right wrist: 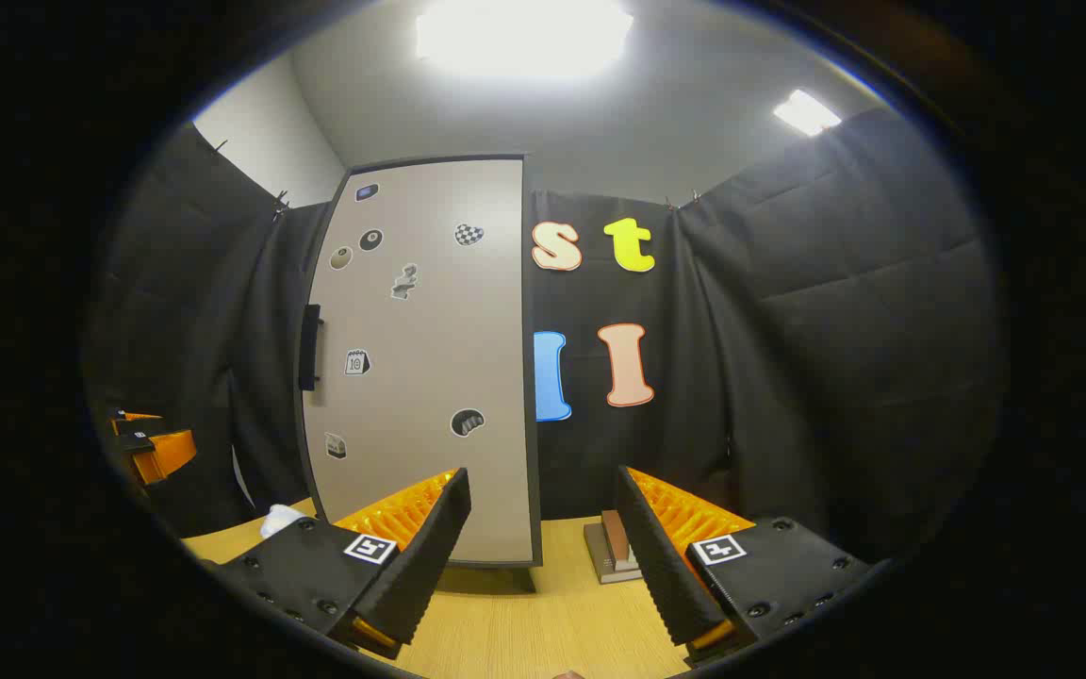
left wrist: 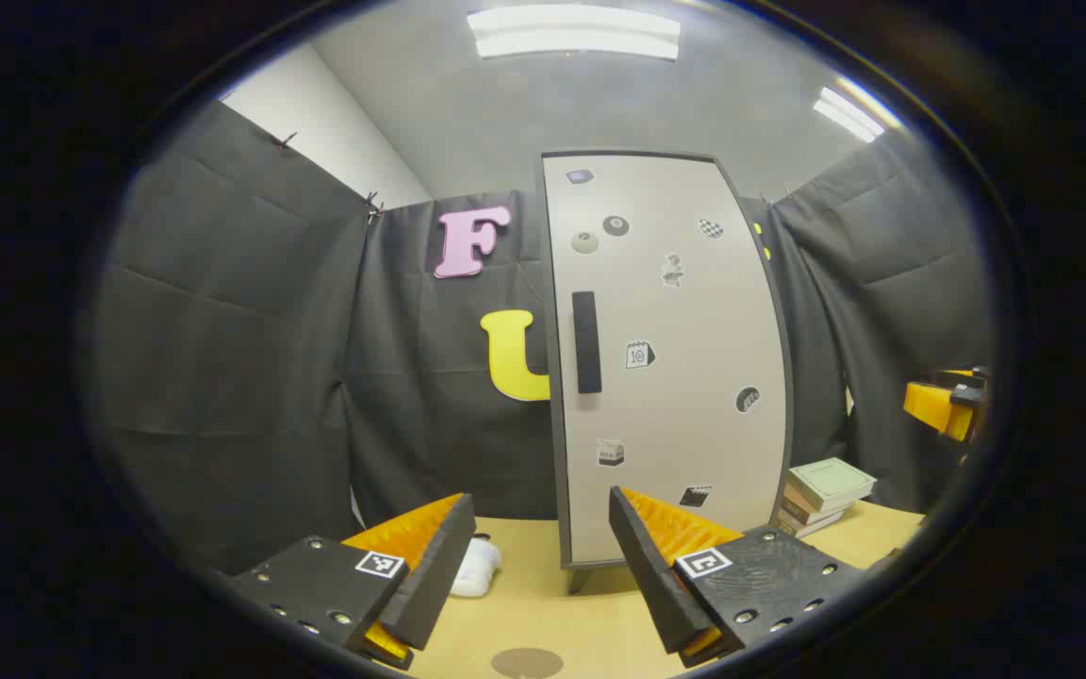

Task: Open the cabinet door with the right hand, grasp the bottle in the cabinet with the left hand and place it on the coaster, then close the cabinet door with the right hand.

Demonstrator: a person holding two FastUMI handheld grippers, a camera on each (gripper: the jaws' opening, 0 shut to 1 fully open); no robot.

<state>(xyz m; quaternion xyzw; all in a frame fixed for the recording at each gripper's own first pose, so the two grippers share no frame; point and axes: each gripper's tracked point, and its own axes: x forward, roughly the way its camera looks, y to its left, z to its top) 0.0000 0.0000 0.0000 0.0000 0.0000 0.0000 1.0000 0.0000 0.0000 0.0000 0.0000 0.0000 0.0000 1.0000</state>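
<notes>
tall pale beige cabinet door (left wrist: 670,358), dark grey edging, black vertical bar handle (left wrist: 586,341), scattered black-and-white stickers, one chequered. light yellow wood-grain tabletop (left wrist: 581,622). round brown coaster (left wrist: 526,662). white crumpled cloth (left wrist: 479,566). stacked books (left wrist: 821,495), top cover pale green.

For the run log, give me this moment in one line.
tall grey cabinet door: closed | left gripper: open, empty | right gripper: open, empty | round brown coaster: bare

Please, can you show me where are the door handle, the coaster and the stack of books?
door handle (left wrist: 586,341), left gripper view, on the middle of the dark bar.
coaster (left wrist: 526,662), left gripper view, on its round top face.
stack of books (left wrist: 826,481), left gripper view, on the cover of the top book.
</notes>
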